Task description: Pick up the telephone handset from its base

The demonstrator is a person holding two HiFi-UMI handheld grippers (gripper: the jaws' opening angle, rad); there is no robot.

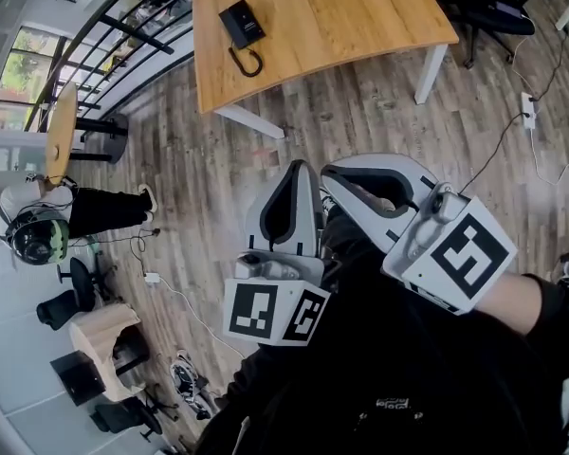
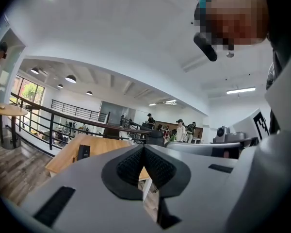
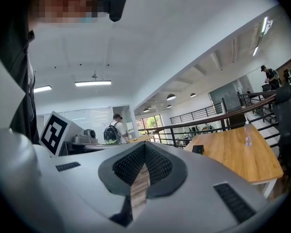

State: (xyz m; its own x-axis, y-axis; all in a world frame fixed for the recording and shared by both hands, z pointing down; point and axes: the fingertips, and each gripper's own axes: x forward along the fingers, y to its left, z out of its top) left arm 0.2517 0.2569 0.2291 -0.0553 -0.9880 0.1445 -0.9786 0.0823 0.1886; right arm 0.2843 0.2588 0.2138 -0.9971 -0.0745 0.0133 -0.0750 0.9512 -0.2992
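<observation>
While atop table (image 1: 360, 27), telephone (image 1: 241, 24) (corded)

The person is holding both claws close in front of the dark-clothed torso (image 1: 408, 377), side by side. The left claw (image 1: 301, 171) is pointing toward the far side, its jaws pressing together at the tips with nothing between them. The right claw (image 1: 334, 180) is sitting just to its right and angling leftward, so its tips are lying near the left claw's tips. Its jaws are meeting too, and are empty. A black sleeve (image 1: 555, 311) is covering the right arm.
</observation>
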